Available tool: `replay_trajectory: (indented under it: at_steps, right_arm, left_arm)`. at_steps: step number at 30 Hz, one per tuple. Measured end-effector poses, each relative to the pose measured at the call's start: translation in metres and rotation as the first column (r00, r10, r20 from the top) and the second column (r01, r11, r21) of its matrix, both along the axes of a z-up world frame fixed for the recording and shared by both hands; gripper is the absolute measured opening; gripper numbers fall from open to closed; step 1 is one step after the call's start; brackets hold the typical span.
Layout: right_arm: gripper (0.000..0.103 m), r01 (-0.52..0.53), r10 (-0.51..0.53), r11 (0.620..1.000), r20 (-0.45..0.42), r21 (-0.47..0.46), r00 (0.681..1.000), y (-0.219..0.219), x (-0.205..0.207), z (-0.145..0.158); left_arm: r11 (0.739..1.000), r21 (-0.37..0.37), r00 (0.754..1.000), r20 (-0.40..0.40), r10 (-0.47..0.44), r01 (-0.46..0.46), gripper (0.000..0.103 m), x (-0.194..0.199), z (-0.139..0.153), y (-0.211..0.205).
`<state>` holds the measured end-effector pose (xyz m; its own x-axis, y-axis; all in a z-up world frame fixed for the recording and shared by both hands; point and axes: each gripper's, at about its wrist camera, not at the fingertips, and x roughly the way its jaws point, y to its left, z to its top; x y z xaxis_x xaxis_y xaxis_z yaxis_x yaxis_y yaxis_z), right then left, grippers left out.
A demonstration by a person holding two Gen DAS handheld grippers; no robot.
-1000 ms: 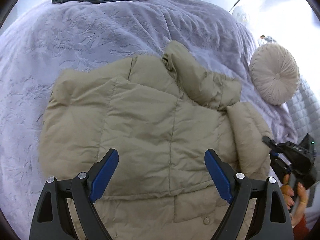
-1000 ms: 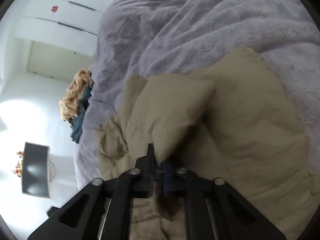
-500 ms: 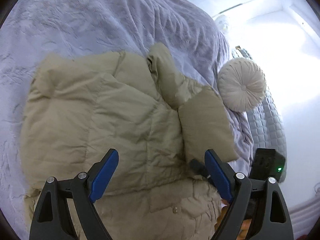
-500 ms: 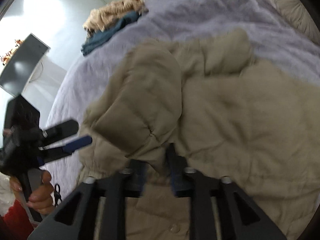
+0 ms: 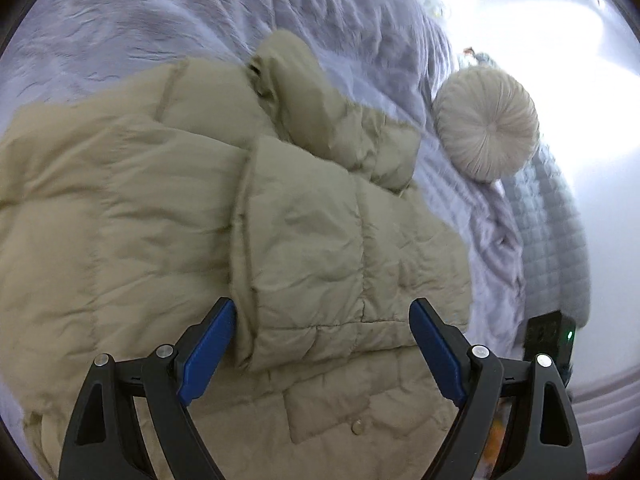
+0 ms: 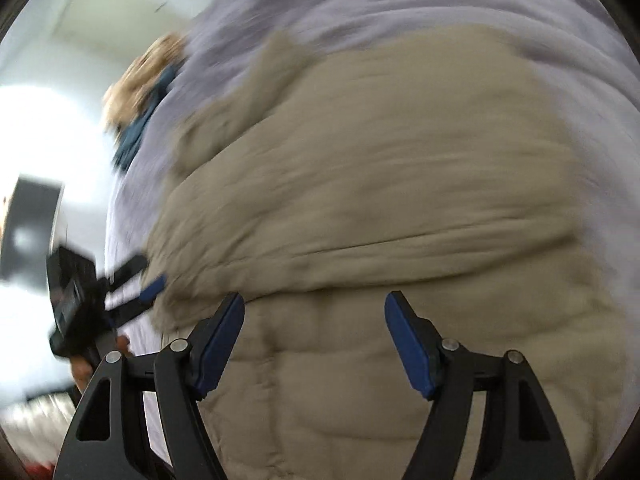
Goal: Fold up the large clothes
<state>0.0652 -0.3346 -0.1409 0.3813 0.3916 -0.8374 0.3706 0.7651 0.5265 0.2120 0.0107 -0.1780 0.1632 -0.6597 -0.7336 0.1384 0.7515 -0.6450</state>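
Observation:
A beige puffer jacket (image 5: 132, 216) lies spread on a lavender bedspread (image 5: 160, 20). One sleeve (image 5: 320, 240) is folded across its body, with the cuff near my left gripper (image 5: 322, 316), which hangs open just above the cloth and holds nothing. The right wrist view is motion-blurred, and the jacket (image 6: 380, 184) fills most of it. My right gripper (image 6: 315, 308) hovers over the jacket's lower part with its jaws opening. Nothing is pinched between them. The left gripper (image 6: 144, 276) shows at the jacket's left edge, held by a hand (image 6: 80, 372).
A round cream pillow (image 5: 486, 124) and a grey quilted blanket (image 5: 556, 216) lie at the bed's right side. A pile of tan and blue clothes (image 6: 140, 92) sits at the far end of the bed. A dark screen (image 6: 28, 224) stands off the bed.
The right gripper carried the sleeve across the jacket, released it and spread its jaws. The sleeve now lies folded on the body. The left gripper tilted down, closer to the cuff.

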Motion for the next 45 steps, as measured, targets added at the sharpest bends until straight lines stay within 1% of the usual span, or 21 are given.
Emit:
replay_trajectory:
  at_steps: [3, 6, 7, 8, 9, 10, 11, 13, 16, 19, 22, 28, 31, 33, 34, 35, 36, 39, 41, 43, 45]
  right_arm:
    - [0.076, 0.130, -0.129, 0.990, -0.020, 0.053, 0.991, -0.042, -0.015, -0.009]
    - [0.076, 0.253, -0.252, 0.962, -0.024, 0.101, 0.967, -0.072, -0.024, -0.020]
    - [0.075, 0.289, -0.289, 0.949, -0.021, 0.121, 0.957, -0.079, -0.027, -0.022]
    - [0.062, 0.309, -0.311, 0.941, -0.013, 0.138, 0.950, -0.083, -0.027, -0.024]
    - [0.049, 0.328, -0.331, 0.934, -0.005, 0.140, 0.944, -0.087, -0.028, -0.025]
    - [0.024, 0.334, -0.334, 0.936, -0.016, 0.113, 0.942, -0.089, -0.026, -0.026]
    - [0.017, 0.332, -0.330, 0.939, -0.030, 0.088, 0.943, -0.089, -0.024, -0.027]
    - [0.013, 0.313, -0.312, 0.946, -0.022, 0.089, 0.950, -0.085, -0.019, -0.029]
    - [0.013, 0.232, -0.234, 0.971, 0.028, 0.047, 0.972, -0.073, -0.005, -0.022]
    - [0.013, 0.186, -0.187, 0.982, 0.015, 0.007, 0.982, -0.064, 0.010, -0.029]
    - [0.013, 0.188, -0.188, 0.982, -0.021, 0.012, 0.982, -0.059, 0.014, -0.041]
    - [0.013, 0.179, -0.178, 0.984, -0.027, 0.023, 0.984, -0.054, 0.011, -0.037]
    - [0.014, 0.129, -0.129, 0.992, -0.039, -0.015, 0.991, -0.047, 0.006, -0.021]
    - [0.020, 0.091, -0.091, 0.996, -0.017, -0.021, 0.996, -0.039, -0.002, -0.005]
    - [0.044, 0.075, -0.075, 0.997, -0.006, -0.020, 0.997, -0.037, -0.007, 0.001]
    - [0.078, 0.059, -0.059, 0.998, 0.014, -0.021, 0.998, -0.033, -0.011, 0.009]
    - [0.086, 0.054, -0.052, 0.998, 0.046, -0.027, 0.998, -0.032, -0.015, 0.018]
    - [0.086, 0.071, -0.060, 0.995, 0.147, -0.071, 0.987, -0.041, -0.018, 0.043]
    - [0.086, 0.140, -0.121, 0.985, 0.175, -0.098, 0.977, -0.062, -0.011, 0.049]
    - [0.086, 0.223, -0.209, 0.973, 0.176, -0.061, 0.962, -0.091, -0.002, 0.041]
    - [0.086, 0.296, -0.293, 0.955, 0.149, -0.003, 0.945, -0.119, 0.010, 0.024]
  left_arm:
    - [0.999, 0.042, 1.000, 0.004, -0.026, 0.026, 0.089, 0.002, -0.005, -0.019]
    - [0.995, 0.095, 1.000, 0.008, -0.019, 0.018, 0.086, 0.003, -0.009, -0.028]
    - [0.992, 0.125, 1.000, 0.014, -0.014, 0.012, 0.070, 0.003, -0.008, -0.029]
    - [0.985, 0.174, 1.000, 0.021, -0.014, 0.010, 0.048, 0.004, -0.007, -0.031]
    - [0.981, 0.196, 1.000, 0.023, -0.016, 0.011, 0.035, 0.004, -0.007, -0.030]
    - [0.980, 0.201, 0.999, 0.030, -0.018, 0.011, 0.013, 0.003, -0.006, -0.029]
    - [0.982, 0.189, 0.999, 0.039, -0.014, 0.006, 0.013, 0.003, -0.004, -0.027]
    - [0.988, 0.151, 0.994, 0.104, 0.012, -0.027, 0.012, -0.006, 0.011, -0.016]
    - [0.984, 0.169, 0.988, 0.149, 0.032, -0.057, 0.012, -0.022, 0.021, -0.002]
    - [0.971, 0.233, 0.994, 0.100, 0.032, -0.055, 0.012, -0.027, 0.002, 0.009]
    - [0.962, 0.267, 0.996, 0.074, 0.040, -0.059, 0.013, -0.031, -0.011, 0.018]
    - [0.947, 0.303, 0.992, 0.107, 0.072, -0.101, 0.013, -0.040, 0.015, 0.041]
    - [0.933, 0.340, 0.987, 0.144, 0.069, -0.115, 0.013, -0.044, 0.034, 0.051]
    - [0.937, 0.329, 0.985, 0.159, 0.068, -0.118, 0.013, -0.042, 0.045, 0.054]
    - [0.940, 0.321, 0.984, 0.168, 0.065, -0.117, 0.013, -0.041, 0.050, 0.053]
    - [0.943, 0.314, 0.983, 0.177, 0.057, -0.111, 0.013, -0.038, 0.054, 0.048]
    - [0.944, 0.312, 0.982, 0.183, 0.048, -0.104, 0.013, -0.034, 0.056, 0.040]
    - [0.940, 0.330, 0.980, 0.196, 0.018, -0.083, 0.013, -0.019, 0.054, 0.014]
    - [0.939, 0.335, 0.980, 0.200, 0.011, -0.079, 0.013, -0.012, 0.051, 0.002]
    - [0.921, 0.383, 0.978, 0.207, -0.005, -0.077, 0.013, -0.005, 0.038, -0.009]
    - [0.899, 0.434, 0.983, 0.185, -0.019, -0.064, 0.013, -0.002, 0.022, -0.014]
